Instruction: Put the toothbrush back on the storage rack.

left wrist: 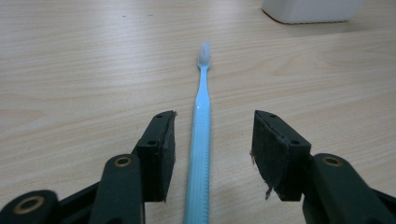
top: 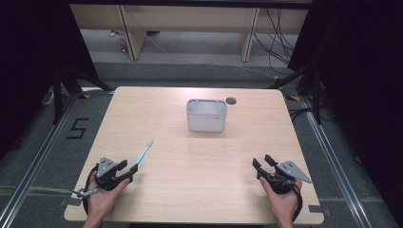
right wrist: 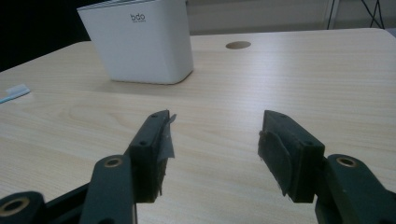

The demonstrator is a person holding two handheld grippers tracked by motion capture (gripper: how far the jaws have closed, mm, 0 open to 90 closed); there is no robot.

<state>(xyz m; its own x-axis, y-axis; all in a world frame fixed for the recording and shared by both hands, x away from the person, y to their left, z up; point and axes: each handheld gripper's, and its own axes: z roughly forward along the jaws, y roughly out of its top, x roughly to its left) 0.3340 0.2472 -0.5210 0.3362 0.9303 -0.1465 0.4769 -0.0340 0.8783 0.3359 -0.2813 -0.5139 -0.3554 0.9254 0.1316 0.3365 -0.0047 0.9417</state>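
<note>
The left gripper (top: 127, 172) sits low at the near left corner of the table (top: 199, 156), jaws spread and clamping nothing, with the toothbrush (top: 142, 156) running right up between them. In the left gripper view the blue handle (left wrist: 201, 154) lies in the gap between the two pads, touching neither as far as I can see, and its long axis carries straight on from the gripper's own line, bristle head (left wrist: 204, 51) at the far end. So the brush points away from the tongs, angled up the table and a little to the right, toward the white holder (top: 206, 115) that stands well apart at the middle of the far half.

The right gripper (top: 263, 163) is at the near right corner, also wide open and empty, aimed across bare wood toward the holder (right wrist: 140, 39); from there the brush head is just a sliver at the far left edge (right wrist: 15, 93).

The left hand is plainly the nearer one. As I read it, closing on the handle needs no turn of the wrist at all: the pads already face the handle's two sides, and squeezing shut should pinch it across its width near the tail end.
</note>
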